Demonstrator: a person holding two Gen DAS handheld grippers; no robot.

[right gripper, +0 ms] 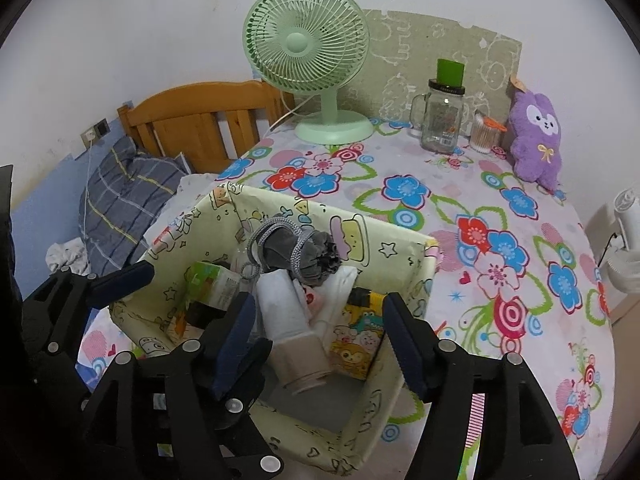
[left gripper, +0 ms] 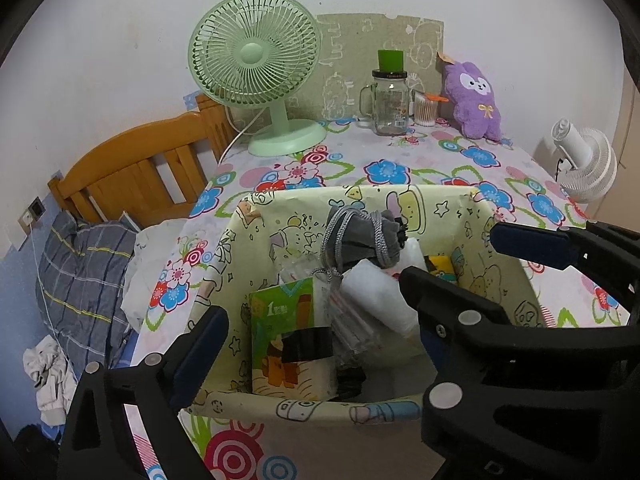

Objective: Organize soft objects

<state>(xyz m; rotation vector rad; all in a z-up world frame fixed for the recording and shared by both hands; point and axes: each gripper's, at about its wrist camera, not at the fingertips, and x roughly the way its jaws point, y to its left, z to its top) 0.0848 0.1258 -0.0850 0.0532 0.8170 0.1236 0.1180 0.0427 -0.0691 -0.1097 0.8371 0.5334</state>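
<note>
Both the left tongs (left gripper: 316, 312) and right tongs (right gripper: 320, 336) hang apart, empty, over the paper-lined box (left gripper: 448, 204). The gray drawstring pouch (left gripper: 360, 236) lies just beyond their tips: light, floppy, best pinched at its bunched neck.

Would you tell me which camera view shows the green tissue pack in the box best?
The left wrist view: the green tissue pack faces the camera almost whole, standing in the patterned box. In the right wrist view only its top edge shows, behind a gripper finger.
</note>
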